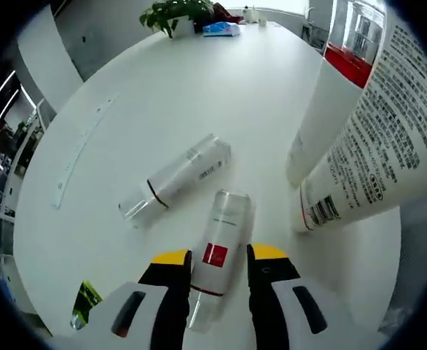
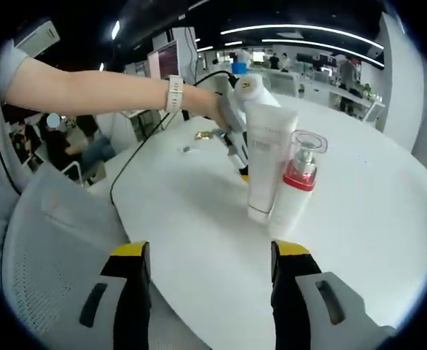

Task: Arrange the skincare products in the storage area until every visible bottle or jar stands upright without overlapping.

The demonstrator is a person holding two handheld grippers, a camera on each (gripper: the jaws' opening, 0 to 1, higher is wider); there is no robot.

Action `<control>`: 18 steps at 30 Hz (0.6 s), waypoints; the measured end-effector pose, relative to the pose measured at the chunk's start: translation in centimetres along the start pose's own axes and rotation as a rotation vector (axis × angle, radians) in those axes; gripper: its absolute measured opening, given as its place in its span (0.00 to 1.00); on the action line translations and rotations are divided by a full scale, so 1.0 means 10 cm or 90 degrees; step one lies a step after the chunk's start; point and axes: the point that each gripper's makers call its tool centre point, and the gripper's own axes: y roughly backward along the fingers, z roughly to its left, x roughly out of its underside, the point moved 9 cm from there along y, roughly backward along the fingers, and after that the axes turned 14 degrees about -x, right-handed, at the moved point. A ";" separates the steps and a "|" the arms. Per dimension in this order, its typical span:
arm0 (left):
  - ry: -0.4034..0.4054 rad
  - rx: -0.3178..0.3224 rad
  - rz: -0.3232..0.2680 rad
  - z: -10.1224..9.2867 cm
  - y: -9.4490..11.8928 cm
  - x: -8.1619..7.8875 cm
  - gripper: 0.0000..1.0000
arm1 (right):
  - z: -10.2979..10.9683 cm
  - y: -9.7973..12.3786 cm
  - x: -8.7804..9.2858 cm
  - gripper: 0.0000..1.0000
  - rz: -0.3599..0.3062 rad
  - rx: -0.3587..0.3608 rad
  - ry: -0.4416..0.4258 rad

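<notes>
Two bottles point(image 1: 177, 179) flat on table point(image 1: 264, 95) — tube point(image 1: 381, 138) upright beside.

1. Your left gripper point(image 1: 219, 270) sits low over the table, jaws parted, one on each side of a lying clear bottle point(image 1: 217, 255); contact is unclear.
2. Your right gripper point(image 2: 210, 257) hangs with jaws spread wide, gripping nothing.
3. Your left forearm point(image 2: 97, 91), wearing a white watch point(image 2: 174, 94), reaches across, hand on the left gripper.
</notes>
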 end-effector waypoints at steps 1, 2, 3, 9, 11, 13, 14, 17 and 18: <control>-0.002 0.002 -0.002 0.01 -0.01 0.00 0.27 | 0.00 0.00 0.00 0.67 0.001 0.000 -0.001; -0.003 0.001 -0.003 0.02 -0.02 0.01 0.27 | 0.00 -0.01 0.00 0.67 0.003 0.000 -0.002; -0.003 0.000 -0.003 0.01 -0.02 0.01 0.26 | 0.00 -0.01 0.00 0.67 0.003 0.000 -0.002; -0.001 0.011 -0.006 0.01 -0.03 0.01 0.24 | -0.01 -0.01 0.01 0.67 0.004 0.001 -0.006; 0.000 0.018 -0.006 0.00 -0.03 0.01 0.22 | -0.01 -0.01 0.01 0.67 0.005 0.002 -0.007; 0.019 0.031 -0.002 -0.03 -0.02 0.03 0.21 | -0.01 -0.01 0.01 0.67 0.003 0.003 -0.007; 0.023 0.025 -0.004 -0.03 0.00 0.03 0.22 | -0.01 -0.01 0.01 0.67 0.003 0.002 -0.008; 0.038 0.023 -0.002 -0.05 0.01 0.03 0.23 | -0.01 -0.01 0.01 0.67 0.005 0.003 -0.008; 0.041 0.023 -0.001 -0.05 0.01 0.03 0.22 | -0.01 -0.01 0.01 0.67 0.005 0.004 -0.009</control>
